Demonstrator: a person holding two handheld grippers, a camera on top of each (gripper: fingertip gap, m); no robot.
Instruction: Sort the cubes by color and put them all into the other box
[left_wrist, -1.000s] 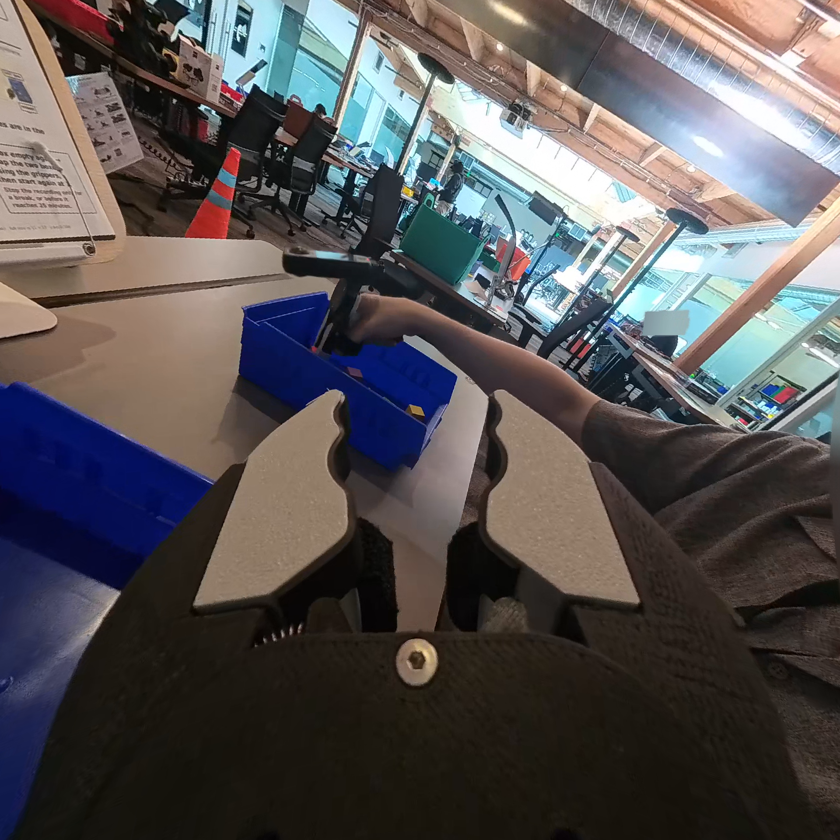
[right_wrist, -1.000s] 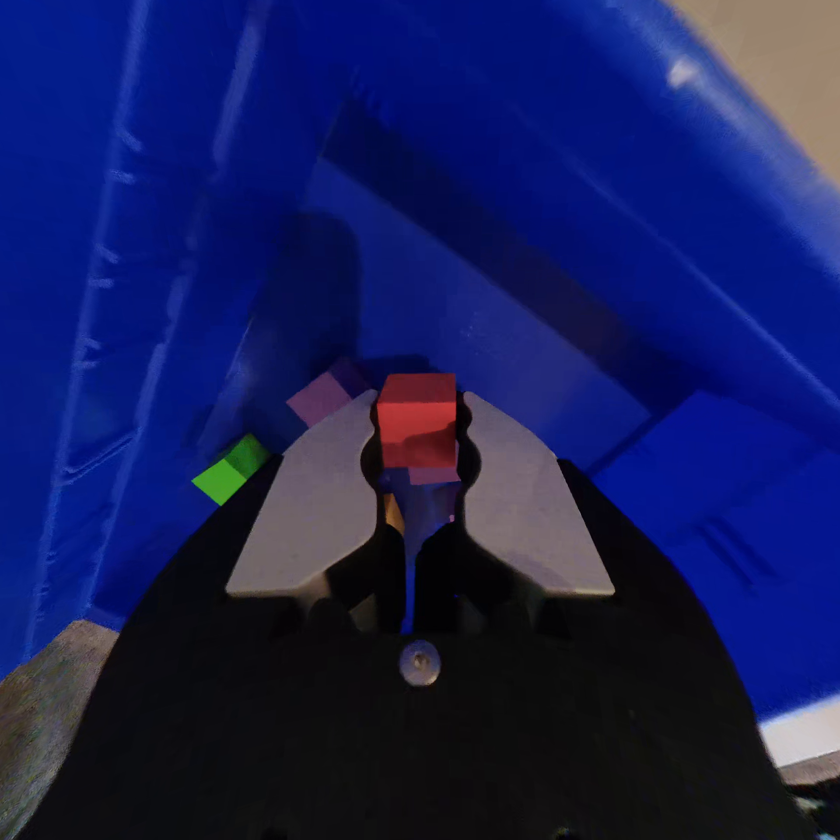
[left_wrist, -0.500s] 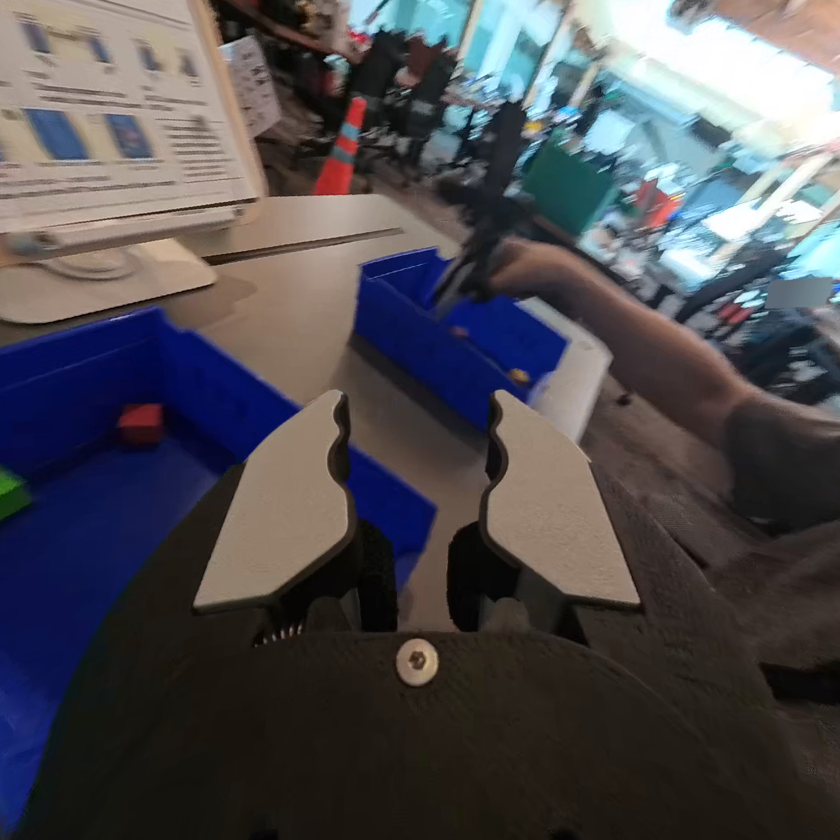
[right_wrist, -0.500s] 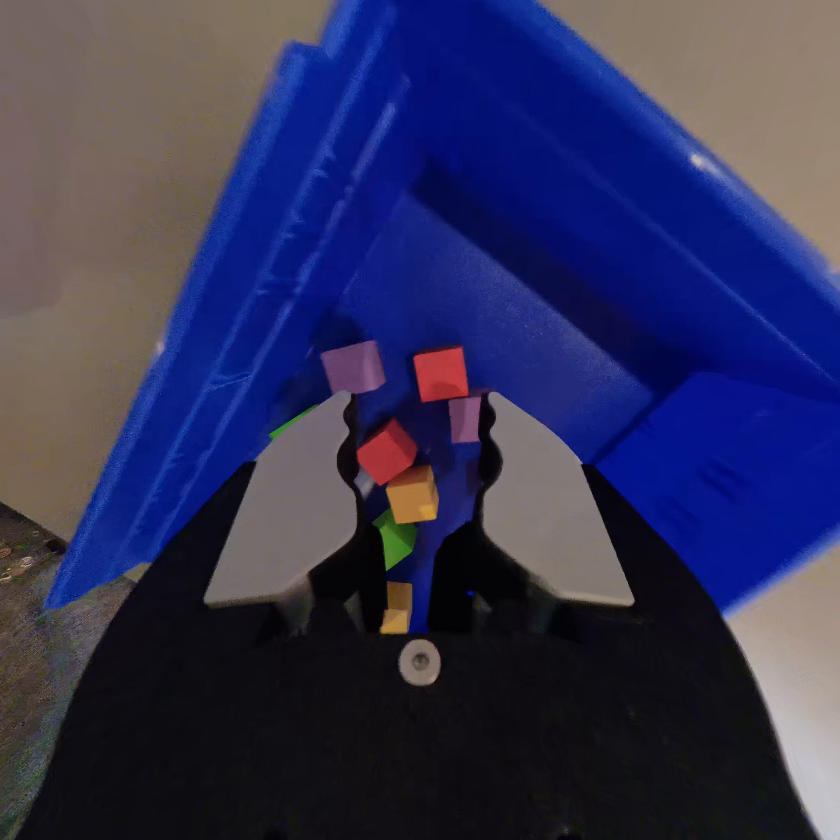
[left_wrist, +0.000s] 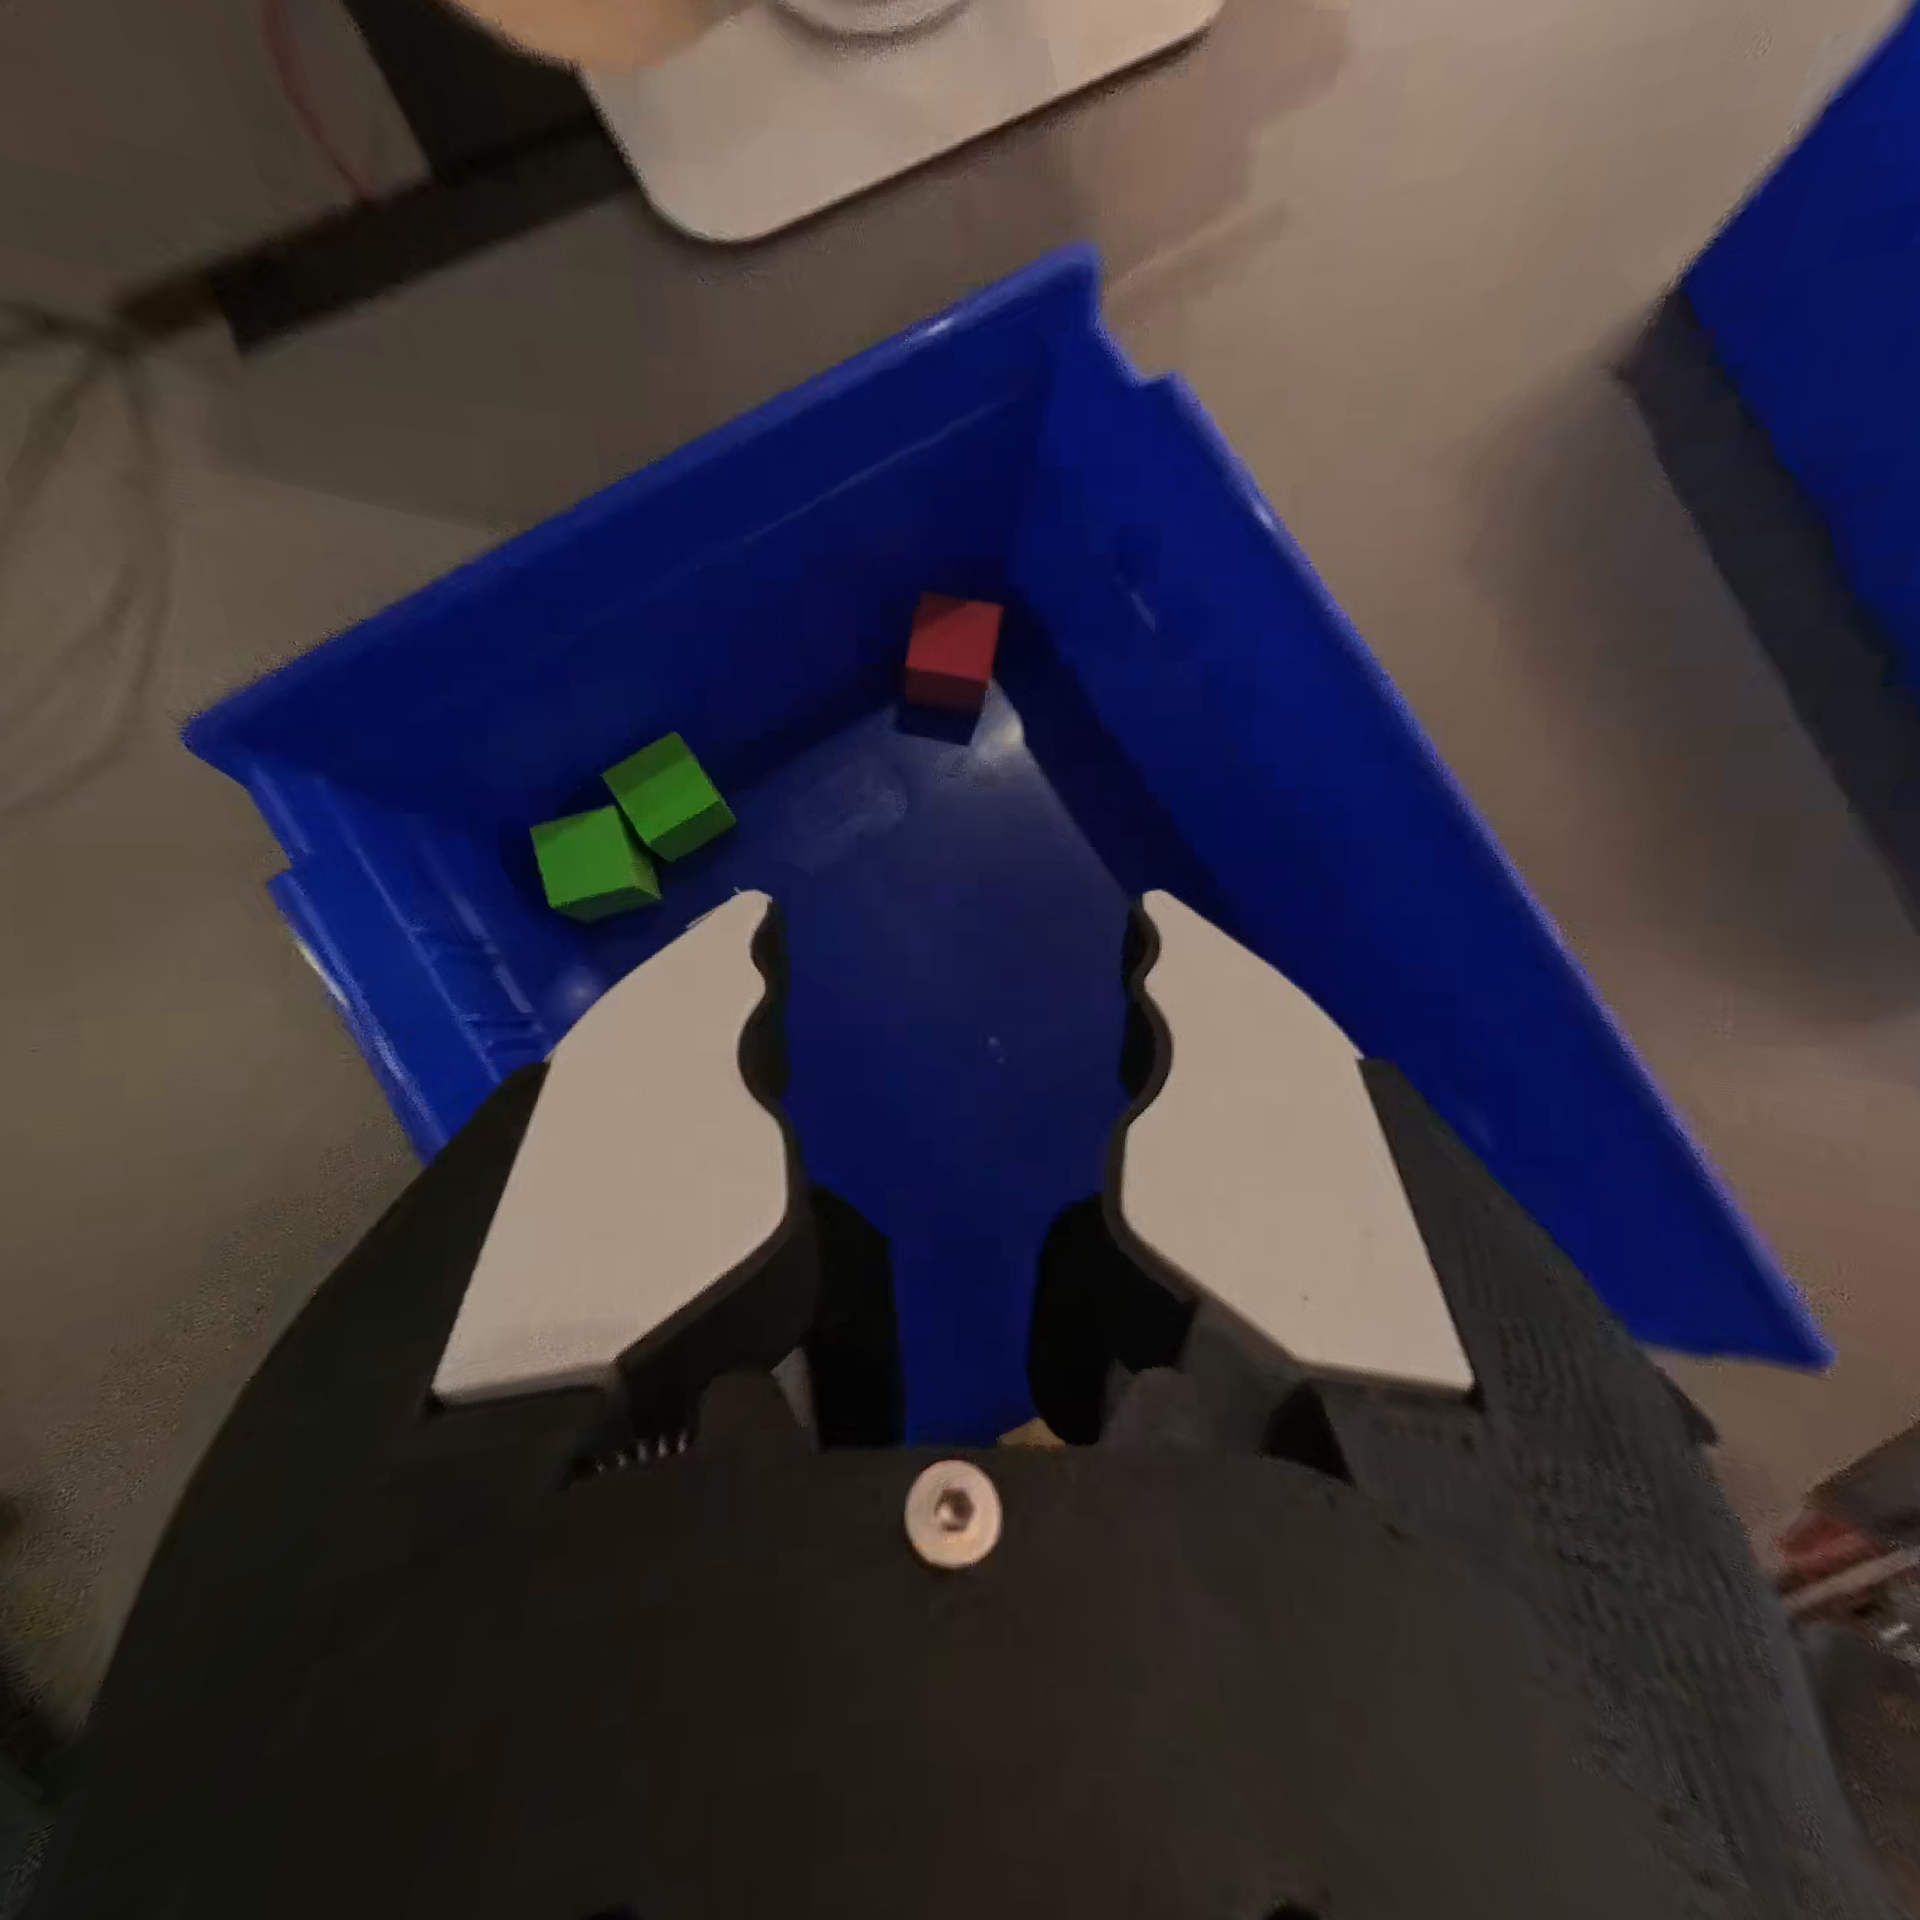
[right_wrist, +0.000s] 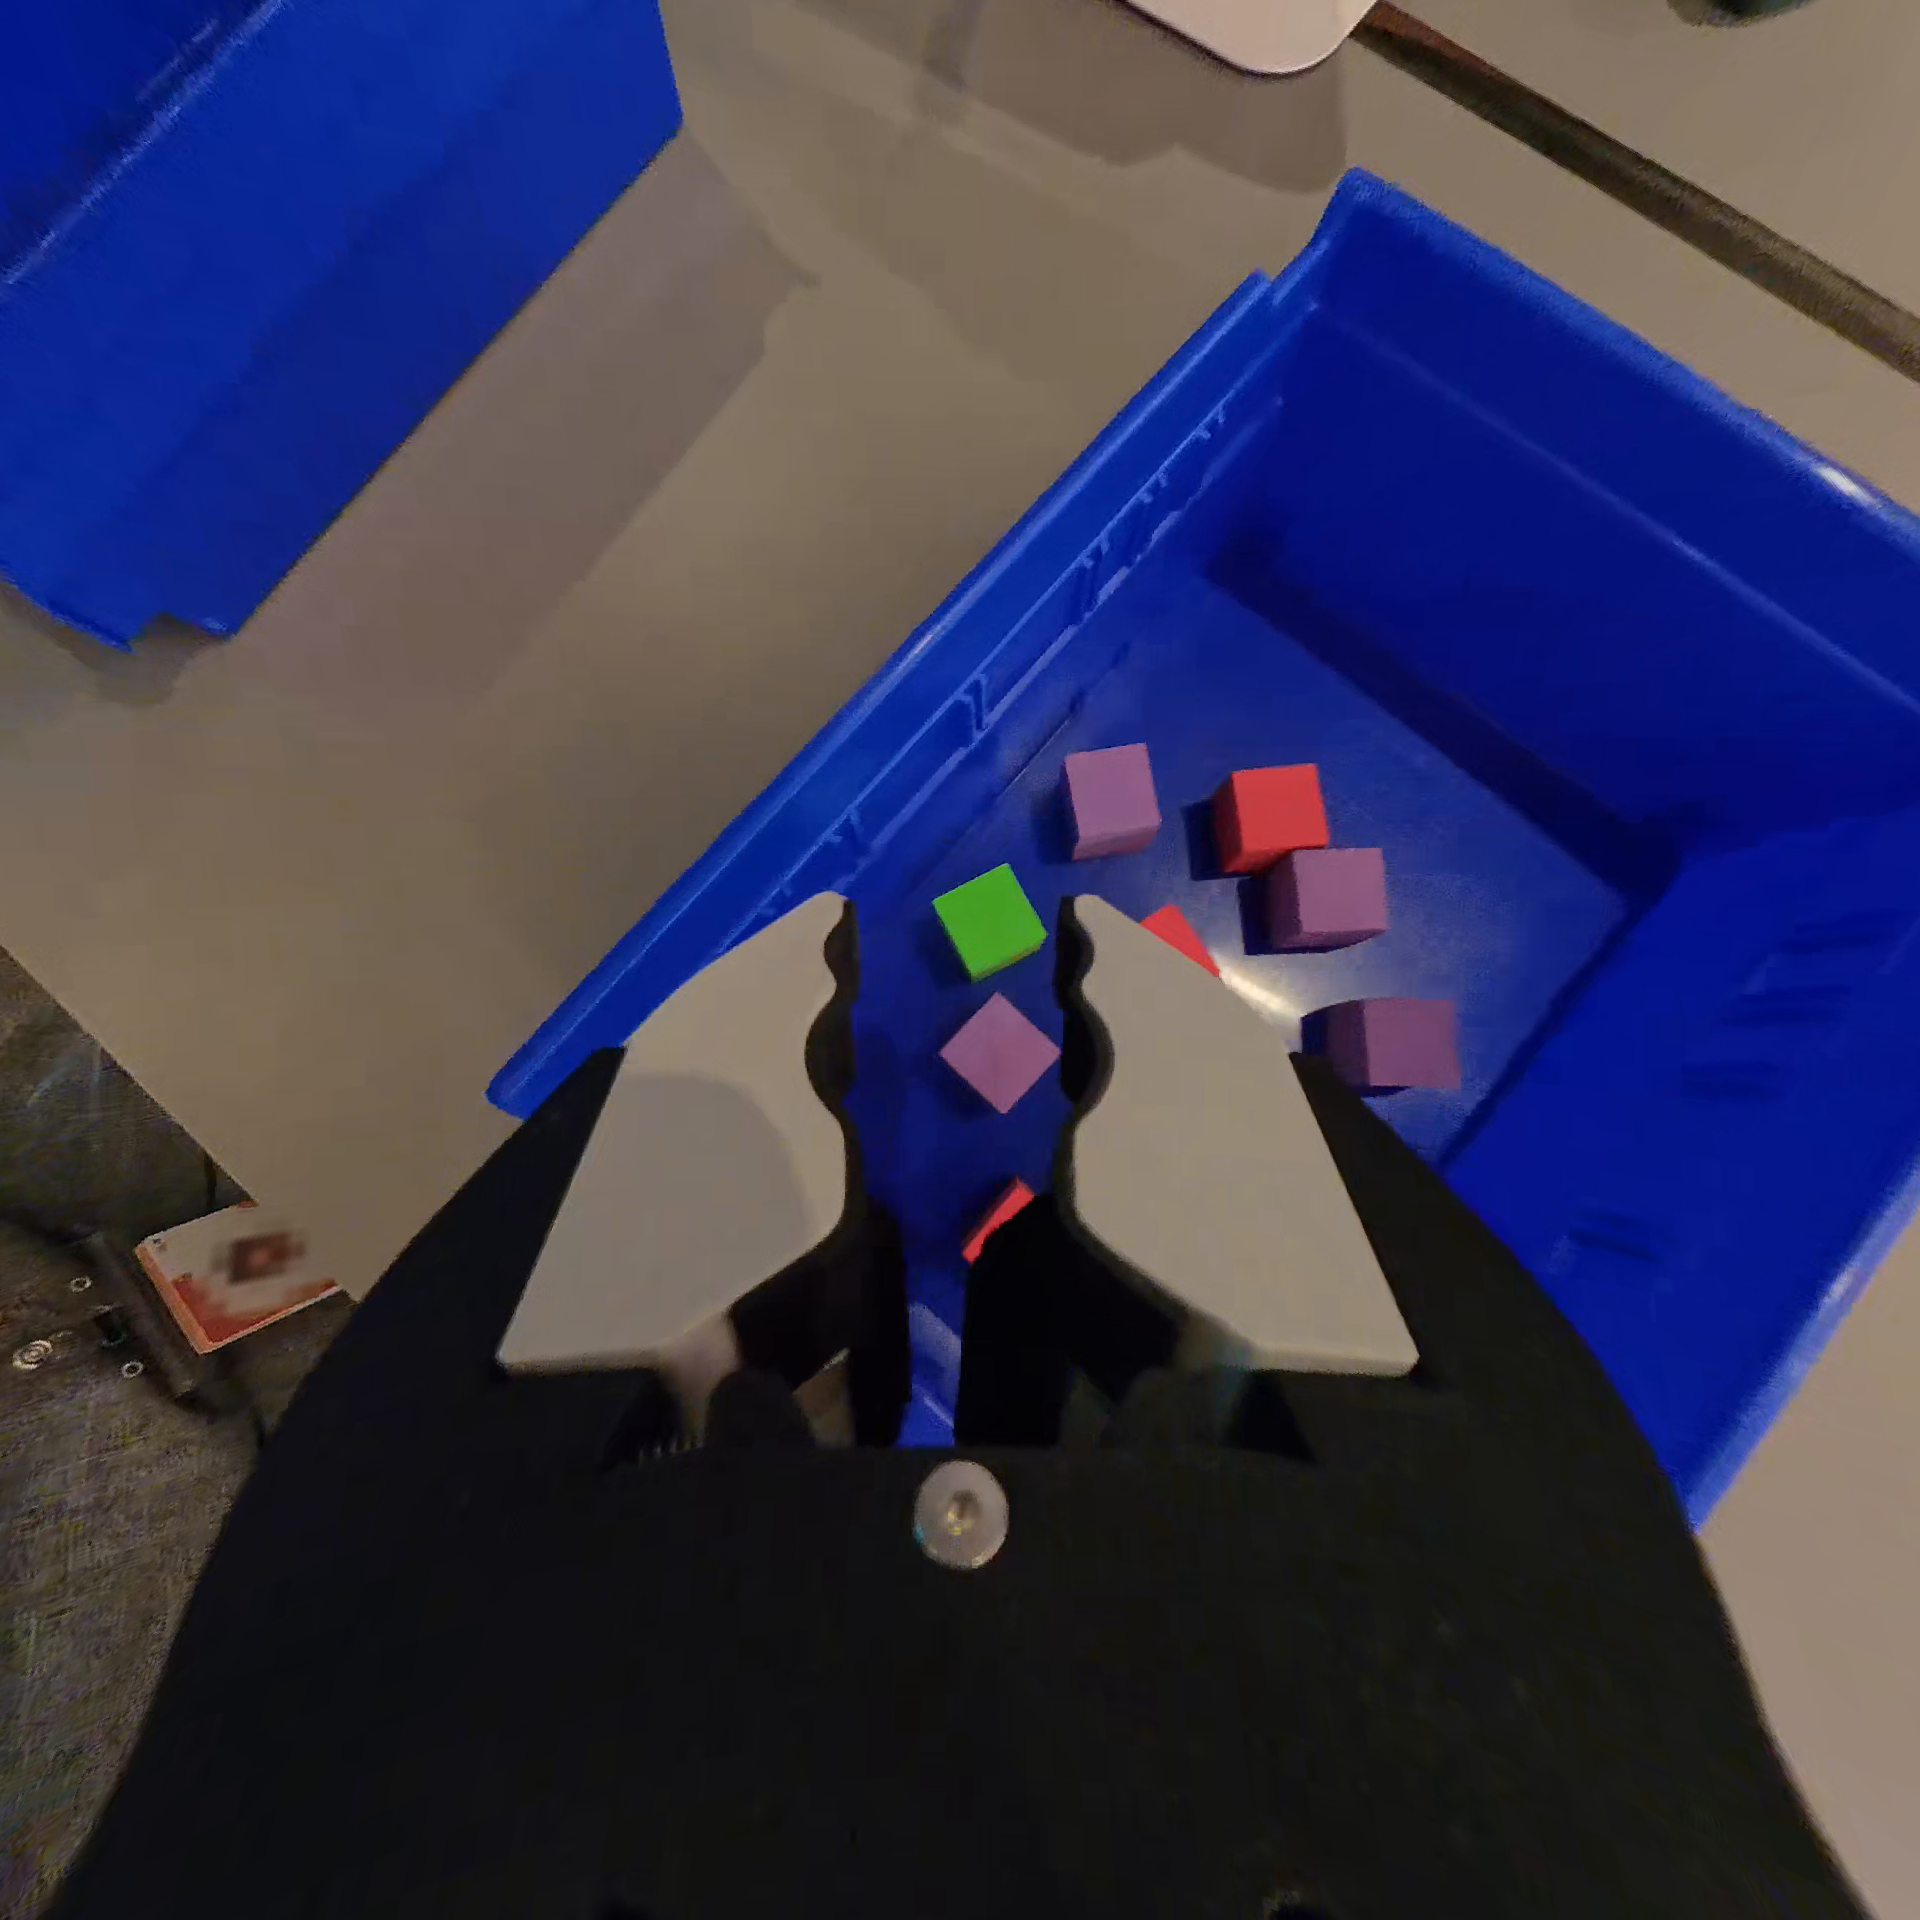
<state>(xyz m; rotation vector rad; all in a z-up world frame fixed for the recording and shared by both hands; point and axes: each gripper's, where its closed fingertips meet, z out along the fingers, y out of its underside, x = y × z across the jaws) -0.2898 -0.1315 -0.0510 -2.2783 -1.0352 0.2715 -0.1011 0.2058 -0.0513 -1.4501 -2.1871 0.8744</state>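
Observation:
My left gripper is open and empty, pointing down into a blue bin. In that bin lie two green cubes touching each other at the left and a red cube in the far corner. My right gripper is open and empty above a second blue bin. That bin holds a green cube, several purple cubes and red cubes. The green cube and a purple cube show between my fingers, lower down on the bin floor.
The bins stand on a grey table. The other bin shows at the upper left of the right wrist view and the upper right of the left wrist view. A white stand base lies behind. A small card lies on grey fabric.
My right gripper let go of the red cube and rose out of its bin. My left gripper swung down from facing the room to pointing into the left bin, still open.

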